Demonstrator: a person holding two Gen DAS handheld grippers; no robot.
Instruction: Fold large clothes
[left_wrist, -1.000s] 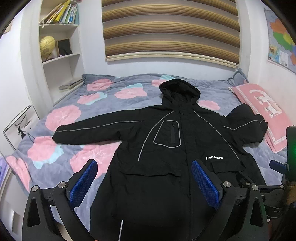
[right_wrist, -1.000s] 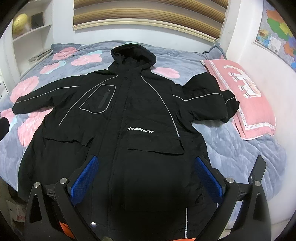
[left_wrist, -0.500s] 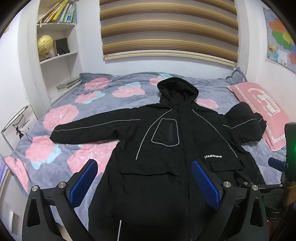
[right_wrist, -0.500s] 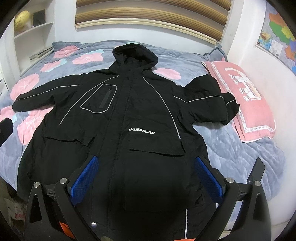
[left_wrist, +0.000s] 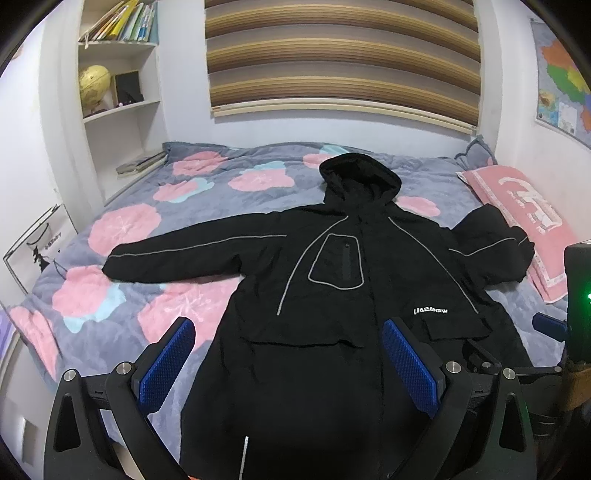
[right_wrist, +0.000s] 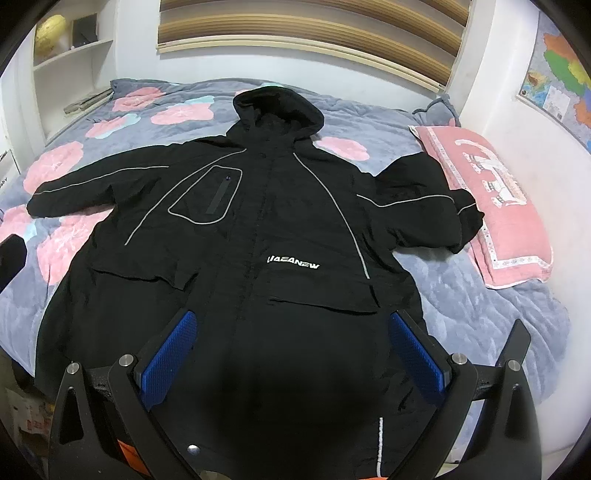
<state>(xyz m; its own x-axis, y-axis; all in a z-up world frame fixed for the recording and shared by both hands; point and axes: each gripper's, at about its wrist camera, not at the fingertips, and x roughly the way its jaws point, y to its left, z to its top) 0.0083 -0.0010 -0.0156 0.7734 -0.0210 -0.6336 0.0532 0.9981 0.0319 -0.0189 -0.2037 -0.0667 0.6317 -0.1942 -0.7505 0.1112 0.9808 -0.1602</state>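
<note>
Jacket (right_wrist: 258, 258) fills the middle of the frame, spread front-up on the floral quilt (right_wrist: 480, 314) with sleeves out, so I'd guess it's staged for a first fold. Low in frame, left gripper (left_wrist: 288, 365) and right gripper (right_wrist: 295, 358) hover spread wide, holding nothing. Hood (right_wrist: 279, 110) points toward the striped blind (left_wrist: 343, 55).

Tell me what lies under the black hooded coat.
The black hooded coat lies spread flat on the grey quilt with pink flowers. One cuff reaches the pink pillow. Whatever the quilt carries beneath the coat's body is covered.
</note>
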